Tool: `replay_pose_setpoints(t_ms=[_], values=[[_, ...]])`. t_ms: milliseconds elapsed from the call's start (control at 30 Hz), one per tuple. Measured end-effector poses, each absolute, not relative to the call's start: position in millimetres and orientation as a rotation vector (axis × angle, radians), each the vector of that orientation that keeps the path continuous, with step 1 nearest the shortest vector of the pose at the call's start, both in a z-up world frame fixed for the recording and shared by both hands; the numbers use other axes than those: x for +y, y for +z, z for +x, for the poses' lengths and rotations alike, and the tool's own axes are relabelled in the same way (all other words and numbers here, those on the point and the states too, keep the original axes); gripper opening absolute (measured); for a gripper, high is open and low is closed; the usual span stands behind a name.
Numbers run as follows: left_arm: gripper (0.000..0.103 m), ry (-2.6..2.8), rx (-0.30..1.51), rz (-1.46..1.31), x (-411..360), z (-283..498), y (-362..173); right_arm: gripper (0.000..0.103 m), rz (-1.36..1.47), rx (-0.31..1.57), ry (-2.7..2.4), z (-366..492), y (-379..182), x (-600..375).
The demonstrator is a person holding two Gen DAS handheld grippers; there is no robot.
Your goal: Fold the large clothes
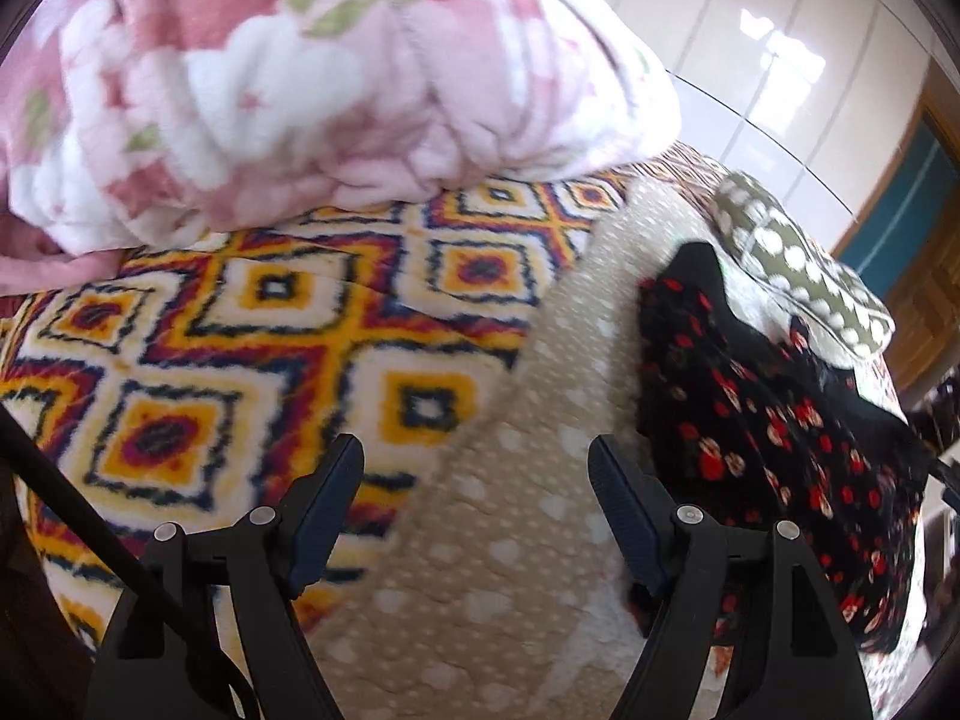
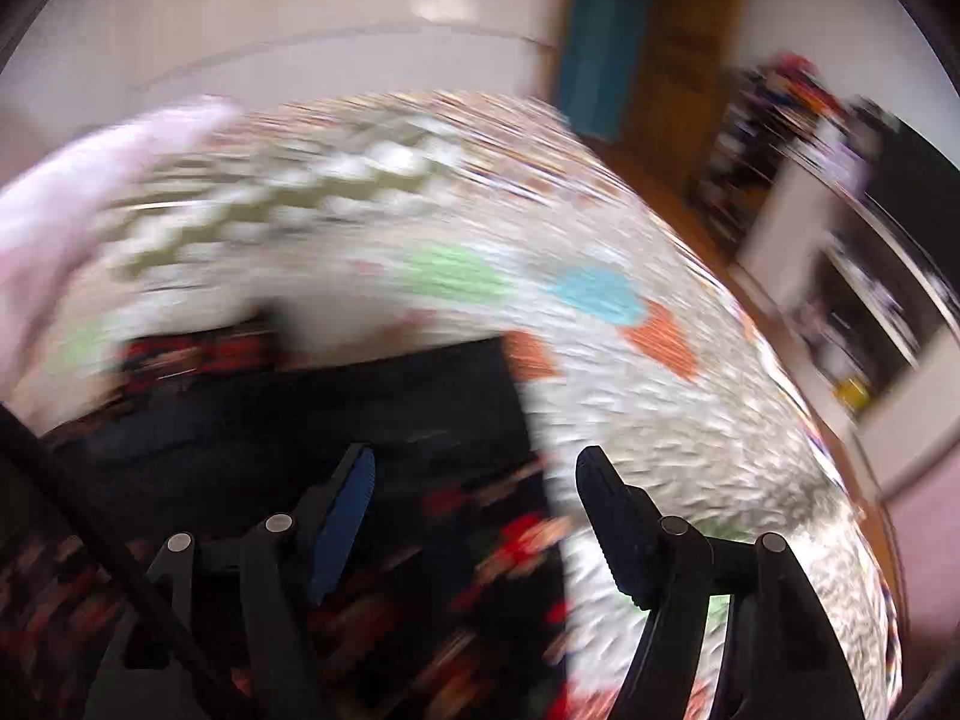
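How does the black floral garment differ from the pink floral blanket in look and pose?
The black floral garment is dark with small red flowers; the pink floral blanket is pale with large pink blooms and green leaves. The garment lies thin and spread low on the bed; the blanket sits as a thick, puffy bundle. Both carry floral prints, and neither is held by the open left hand-held gripper.

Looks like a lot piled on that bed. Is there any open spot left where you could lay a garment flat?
Yes. The diamond-patterned blanket lies open between the pink floral quilt and the beige dotted cloth. The right side is crowded: the black floral garment and an olive polka-dot piece lie there. Both the left gripper and right gripper are open, holding nothing.
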State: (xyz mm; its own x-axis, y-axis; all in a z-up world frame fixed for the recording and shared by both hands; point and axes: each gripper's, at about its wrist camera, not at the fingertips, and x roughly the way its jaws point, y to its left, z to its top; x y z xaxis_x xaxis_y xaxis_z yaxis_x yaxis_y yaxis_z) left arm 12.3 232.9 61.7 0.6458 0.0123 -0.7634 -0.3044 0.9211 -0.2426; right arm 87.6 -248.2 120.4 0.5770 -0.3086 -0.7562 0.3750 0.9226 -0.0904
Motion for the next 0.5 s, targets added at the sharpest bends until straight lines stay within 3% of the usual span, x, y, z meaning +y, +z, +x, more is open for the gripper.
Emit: replay_pose_setpoints(t_ms=[167, 333, 500], values=[[0.076, 0.24, 0.844, -0.416, 264, 3, 62, 0.075, -0.087, 0.86, -0.032, 37, 130, -134], [0.076, 0.264, 0.847, -0.458, 287, -4, 58, 0.075, -0.385, 0.893, 0.336, -15, 88, 2], [0.076, 0.269, 0.85, -0.477, 301, -7, 55, 0.075, -0.761, 0.808, 0.358, -43, 37, 90]])
